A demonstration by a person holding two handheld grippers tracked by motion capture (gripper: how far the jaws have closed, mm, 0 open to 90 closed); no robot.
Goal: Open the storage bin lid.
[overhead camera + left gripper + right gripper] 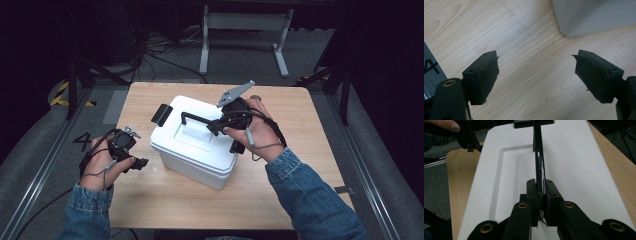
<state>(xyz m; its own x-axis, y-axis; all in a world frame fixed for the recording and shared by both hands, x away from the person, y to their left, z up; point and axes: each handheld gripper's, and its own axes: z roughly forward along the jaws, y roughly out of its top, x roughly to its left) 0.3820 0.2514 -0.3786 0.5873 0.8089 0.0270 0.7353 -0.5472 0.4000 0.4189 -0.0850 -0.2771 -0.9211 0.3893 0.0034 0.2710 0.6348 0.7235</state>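
Denim sleeves at near table edge. Left gripper (142, 162) low over bare wooden table (165, 200), jaws wide apart, just left of white box (200, 165), not touching. Box mid-table, lid (192, 131) on. Right gripper (216, 126) above lid, jaws clamped on raised black handle (539, 160). Black latch (161, 114) at box's far-left end.

I see a light wooden table (165, 200) at frame centre; a white box (192, 150) rests on it.
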